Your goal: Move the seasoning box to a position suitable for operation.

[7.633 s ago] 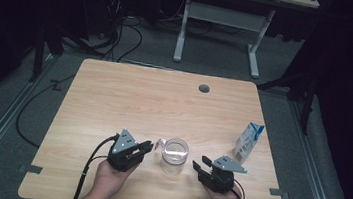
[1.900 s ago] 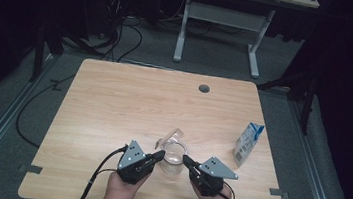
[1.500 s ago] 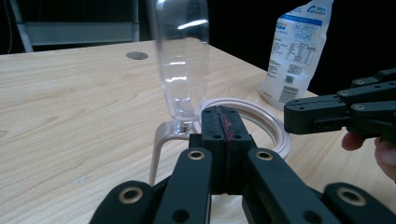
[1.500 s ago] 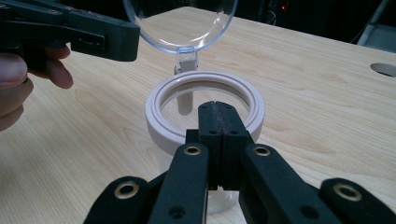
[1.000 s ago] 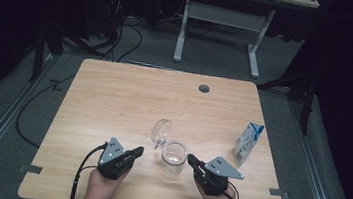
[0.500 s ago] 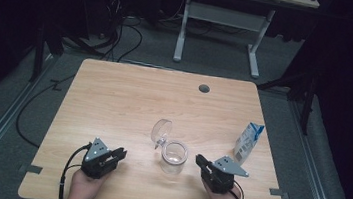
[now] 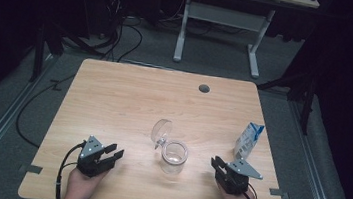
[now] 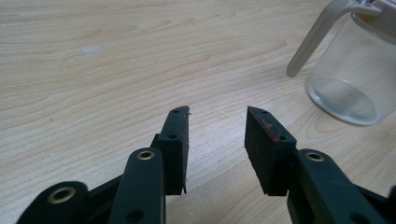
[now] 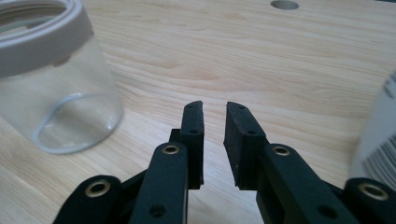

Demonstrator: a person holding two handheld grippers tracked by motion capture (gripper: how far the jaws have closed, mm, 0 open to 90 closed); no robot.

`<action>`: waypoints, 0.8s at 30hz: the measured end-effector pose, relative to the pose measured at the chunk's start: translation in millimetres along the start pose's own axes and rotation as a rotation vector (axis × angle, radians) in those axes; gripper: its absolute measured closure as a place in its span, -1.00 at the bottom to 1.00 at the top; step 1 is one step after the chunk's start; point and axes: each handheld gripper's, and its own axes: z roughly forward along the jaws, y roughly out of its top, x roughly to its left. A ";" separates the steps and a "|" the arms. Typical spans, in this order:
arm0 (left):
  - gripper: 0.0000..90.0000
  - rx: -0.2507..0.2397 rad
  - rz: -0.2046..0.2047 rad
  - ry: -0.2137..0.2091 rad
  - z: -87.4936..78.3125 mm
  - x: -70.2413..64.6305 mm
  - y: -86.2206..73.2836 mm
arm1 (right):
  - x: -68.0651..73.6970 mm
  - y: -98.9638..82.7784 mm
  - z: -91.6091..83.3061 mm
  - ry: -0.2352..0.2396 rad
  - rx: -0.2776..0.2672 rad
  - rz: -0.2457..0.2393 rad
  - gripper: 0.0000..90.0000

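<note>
My left gripper (image 7: 108, 154) has just been opening, jaws empty. The glass jar (image 7: 174, 155) stands mid-tabletop (image 7: 124, 98), hinged lid (image 7: 161, 132) flipped open: rigid, slick, breakable, so I'd grip its walls. Right gripper (image 7: 217, 165) opening too, empty.

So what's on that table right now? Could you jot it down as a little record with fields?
Table: light wood
Jar: clear glass, upright, hinged lid flipped open
Carton: small, blue and white, near right edge
Left hand-held gripper: jaws apart, just been opening, nothing between them
Right hand-held gripper: jaws slightly apart, just been opening, nothing held
</note>
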 end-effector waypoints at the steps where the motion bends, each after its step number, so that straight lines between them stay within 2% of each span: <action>1: 0.33 0.001 0.001 -0.001 0.0 0.1 -0.2 | -1.6 -1.2 -1.7 -0.006 0.003 0.001 0.70; 13: 0.30 -0.001 -0.004 -0.008 0.4 0.8 -0.6 | -22.3 -13.5 -25.5 -0.082 0.000 0.021 0.62; 17: 0.30 -0.001 -0.003 -0.008 0.6 0.7 -0.7 | -32.1 -18.0 -35.1 -0.114 -0.004 0.042 0.59; 24: 0.30 0.001 0.007 -0.006 0.1 0.3 -0.7 | -43.6 -19.4 -42.0 -0.156 -0.023 0.062 0.51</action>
